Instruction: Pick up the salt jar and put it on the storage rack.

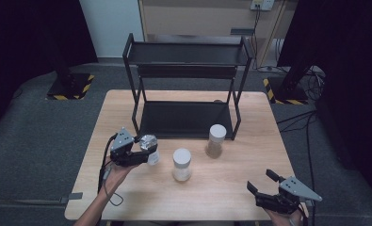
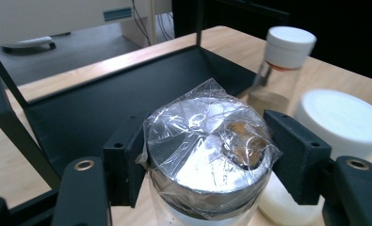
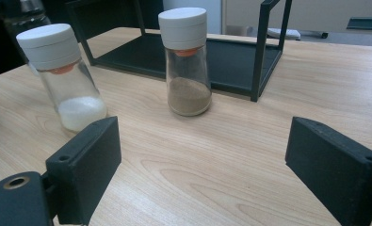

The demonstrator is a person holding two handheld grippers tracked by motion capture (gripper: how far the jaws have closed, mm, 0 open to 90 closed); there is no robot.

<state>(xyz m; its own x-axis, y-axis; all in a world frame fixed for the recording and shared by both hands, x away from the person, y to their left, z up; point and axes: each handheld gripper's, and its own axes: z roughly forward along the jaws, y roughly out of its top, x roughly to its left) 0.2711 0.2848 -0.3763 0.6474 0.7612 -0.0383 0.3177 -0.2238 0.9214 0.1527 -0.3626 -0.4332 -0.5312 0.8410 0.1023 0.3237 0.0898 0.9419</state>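
My left gripper point(image 1: 143, 153) is shut on a clear jar with a silver, plastic-wrapped lid point(image 2: 207, 155), also seen at the table's left as the wrapped jar point(image 1: 149, 147). Its jaws press the lid from both sides. A shaker of white powder point(image 1: 181, 164) with a white cap stands mid-table, and the same white shaker point(image 3: 63, 77) appears in the right gripper view. A shaker of brown powder point(image 1: 215, 140) stands near the rack's front right leg; the brown shaker point(image 3: 186, 61) is upright. My right gripper point(image 1: 263, 181) hovers open at the front right, nothing between its jaws.
A black two-tier metal rack point(image 1: 186, 89) stands at the back of the wooden table point(image 1: 230, 188); its lower shelf point(image 2: 80, 117) lies just beyond the held jar. Cables and stand bases lie on the grey floor around the table.
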